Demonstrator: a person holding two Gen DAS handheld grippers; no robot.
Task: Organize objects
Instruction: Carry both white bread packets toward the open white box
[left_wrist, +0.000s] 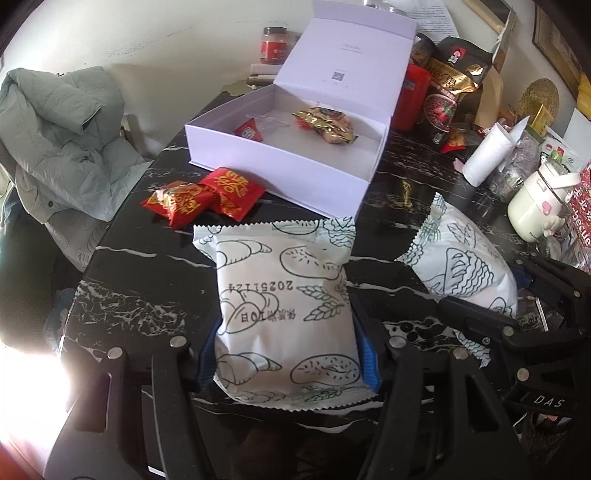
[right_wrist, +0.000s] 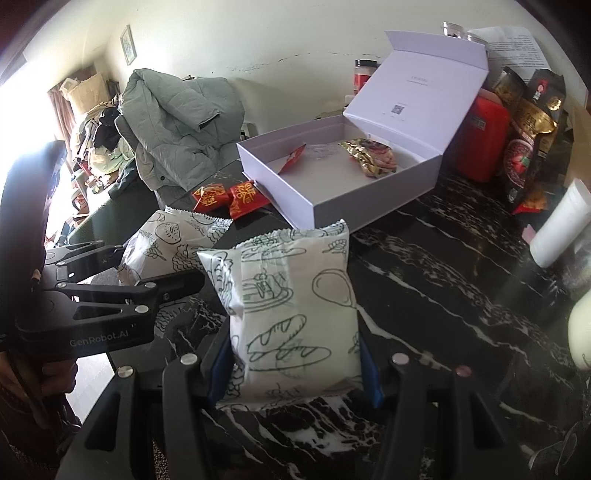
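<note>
Black marble table carries white box, red candies.

Left tongs and right tongs side by side, angled down, each clamped on white packet

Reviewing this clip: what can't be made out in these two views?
- Left wrist view: lower part of the right-hand bread packet, behind the right gripper.
- Both views: clear item in the white box, too faint.
- Right wrist view: cream container, cut by the edge.
</note>
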